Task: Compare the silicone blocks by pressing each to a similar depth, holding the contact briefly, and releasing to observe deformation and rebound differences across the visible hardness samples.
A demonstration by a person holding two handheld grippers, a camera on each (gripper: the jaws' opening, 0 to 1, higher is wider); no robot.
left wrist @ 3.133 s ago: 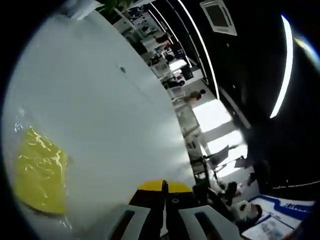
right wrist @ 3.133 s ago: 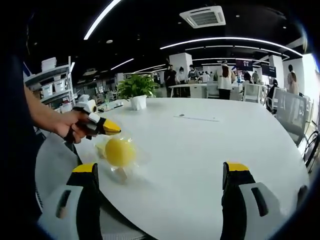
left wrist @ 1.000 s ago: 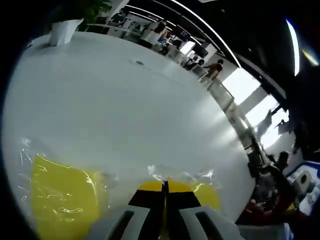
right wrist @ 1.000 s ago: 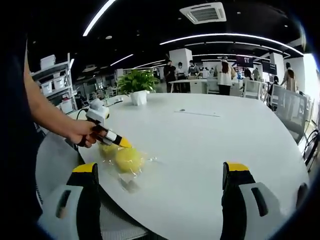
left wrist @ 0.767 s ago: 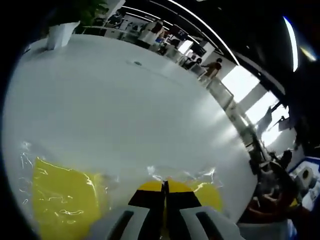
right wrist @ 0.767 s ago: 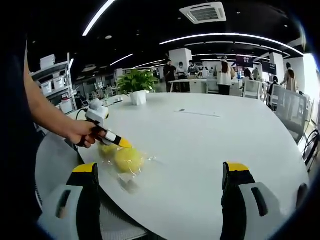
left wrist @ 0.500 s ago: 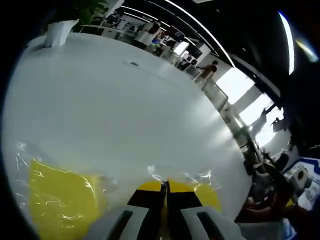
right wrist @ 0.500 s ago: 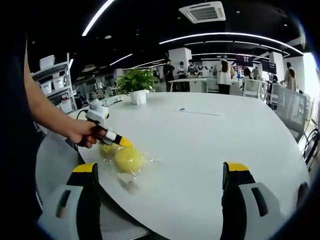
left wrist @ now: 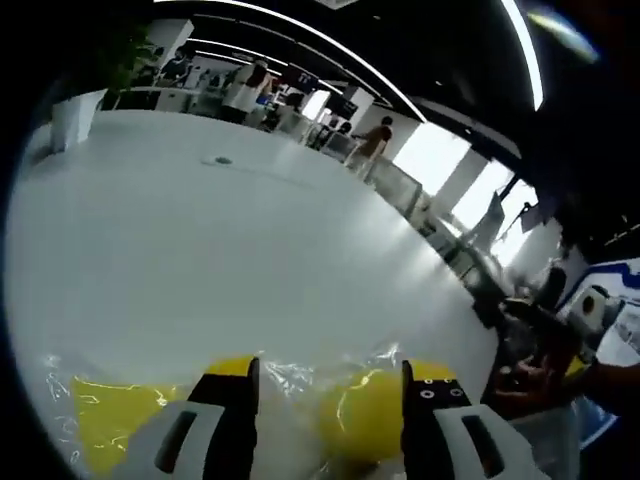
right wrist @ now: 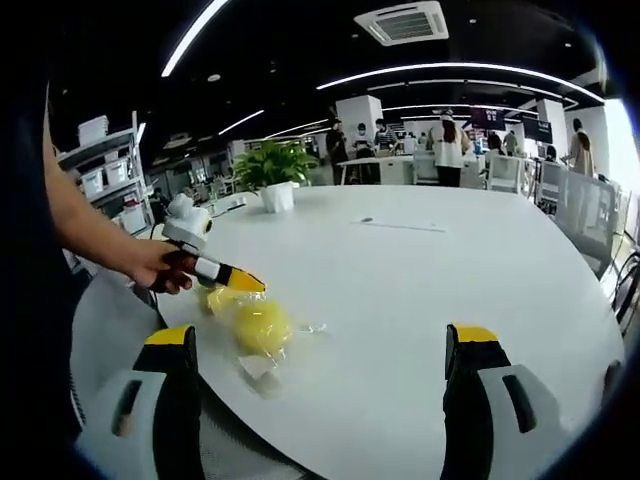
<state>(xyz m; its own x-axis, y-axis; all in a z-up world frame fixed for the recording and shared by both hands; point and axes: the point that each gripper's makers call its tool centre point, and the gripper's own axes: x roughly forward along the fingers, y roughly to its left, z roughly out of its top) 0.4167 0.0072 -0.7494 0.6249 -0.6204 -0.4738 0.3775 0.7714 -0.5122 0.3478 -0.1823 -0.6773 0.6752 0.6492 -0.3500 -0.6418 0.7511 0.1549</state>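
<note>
Two yellow silicone blocks wrapped in clear plastic lie on the white round table point(right wrist: 430, 290). In the left gripper view the rounded block point(left wrist: 365, 420) sits low between the jaws of my left gripper point(left wrist: 330, 372), which stands open. A flatter yellow block point(left wrist: 110, 430) lies to its left. From the right gripper view, a hand holds the left gripper point(right wrist: 225, 274) with its yellow tip just above the round block point(right wrist: 262, 325); the second block point(right wrist: 218, 298) lies behind it. My right gripper point(right wrist: 322, 342) hovers open near the table's front edge, with nothing between its jaws.
A potted plant point(right wrist: 272, 172) stands at the table's far side. Shelves with bins point(right wrist: 100, 165) rise on the left. Several people and more tables point(right wrist: 440, 150) fill the background. The table's right half is bare white surface.
My left gripper was shut with its tip pressed on the round block; now its jaws stand apart and the tip has lifted off it. The right gripper stays still and open.
</note>
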